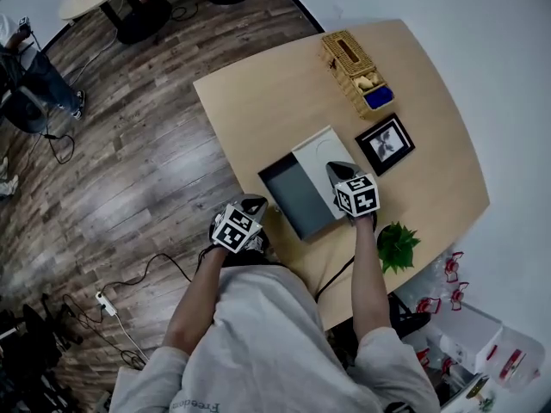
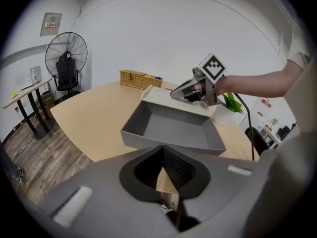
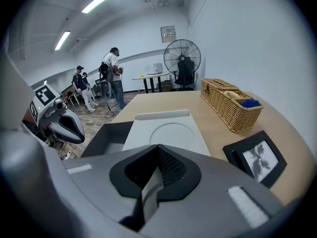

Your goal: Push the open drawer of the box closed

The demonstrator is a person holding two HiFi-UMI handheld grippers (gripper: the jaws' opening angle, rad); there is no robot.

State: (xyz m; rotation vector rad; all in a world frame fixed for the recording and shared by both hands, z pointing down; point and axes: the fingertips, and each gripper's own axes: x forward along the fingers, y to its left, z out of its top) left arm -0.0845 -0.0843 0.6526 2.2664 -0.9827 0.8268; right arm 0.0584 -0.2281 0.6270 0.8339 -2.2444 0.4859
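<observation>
A white box lies on the wooden table, and its grey drawer is pulled out toward the table's left edge and holds nothing. My left gripper hovers shut just off the table's edge, near the drawer's front corner, with nothing in it. In the left gripper view the drawer lies right ahead of the shut jaws. My right gripper is shut over the near end of the box lid. The right gripper view looks down along the lid, with the drawer at left.
A wicker basket stands at the table's far side, a framed picture to the right of the box, and a small potted plant at the near right edge. Cables trail over the wood floor. People stand far off.
</observation>
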